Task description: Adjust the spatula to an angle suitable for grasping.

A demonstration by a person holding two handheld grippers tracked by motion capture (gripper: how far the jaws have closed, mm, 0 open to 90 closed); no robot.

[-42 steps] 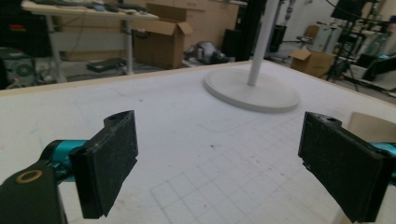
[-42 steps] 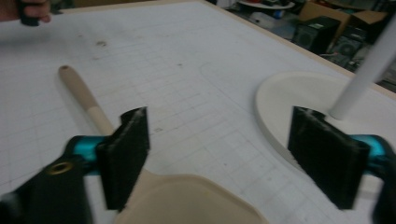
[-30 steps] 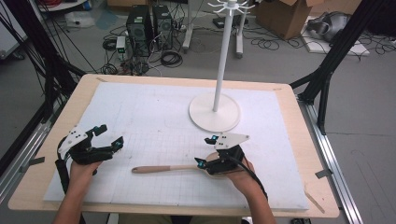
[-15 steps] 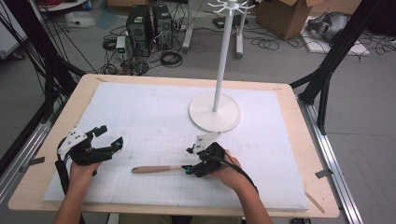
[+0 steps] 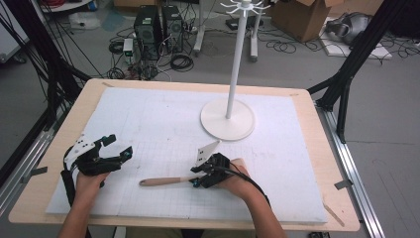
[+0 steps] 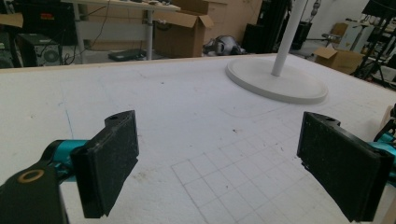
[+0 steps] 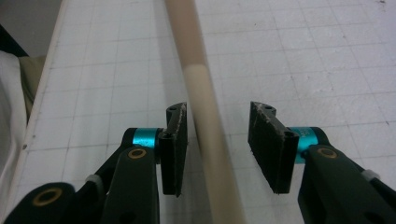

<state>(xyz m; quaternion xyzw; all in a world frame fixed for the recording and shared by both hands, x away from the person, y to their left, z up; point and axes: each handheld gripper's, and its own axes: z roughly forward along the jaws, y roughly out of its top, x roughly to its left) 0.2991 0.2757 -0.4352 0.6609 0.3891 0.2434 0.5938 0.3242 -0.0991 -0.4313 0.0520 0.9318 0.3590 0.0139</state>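
While the right gripper (image 5: pixel 196 179) straddled the wooden handle (image 5: pixel 166 181) at 6 o'clock, its closing jaws stood apart, unclamped; the left gripper (image 5: pixel 120 147), at 8 o'clock, gaped wide.

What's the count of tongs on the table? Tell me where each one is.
2. The left tongs sit at the mat's left edge; the right tongs straddle the wooden stick near the front.

A wooden table (image 5: pixel 317 119) carries a white gridded mat (image 5: pixel 148 124) (bearing a white stand (image 5: pixel 228 119) and wooden stick (image 5: pixel 163 181)).
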